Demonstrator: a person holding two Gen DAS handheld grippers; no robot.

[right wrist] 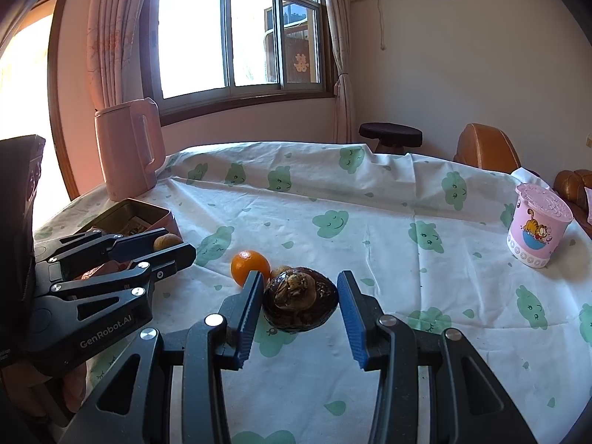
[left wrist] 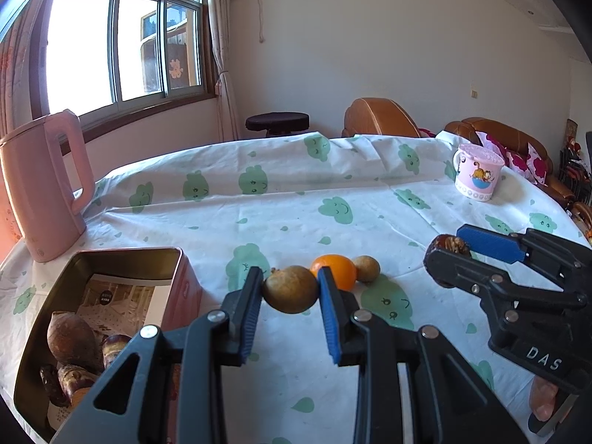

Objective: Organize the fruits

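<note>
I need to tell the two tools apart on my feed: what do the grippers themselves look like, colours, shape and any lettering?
Both look alike: black linkage arms with silver rivets, ending in two flat fingers faced with ribbed blue pads. The left gripper carries white "GenRobot.AI" lettering on its body; the right gripper shows white letters "DAS". No cables show. Only a dark sleeve is visible behind the left one.

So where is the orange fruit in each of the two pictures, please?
Left wrist view: the orange fruit lies on the cloth near the picture's middle, partly behind the left tongs' right blue pad, between two brown fruits.
Right wrist view: it lies left of centre, just beyond the right tongs' left pad.
Shared landmark: the pink cartoon cup, far right in both.
</note>
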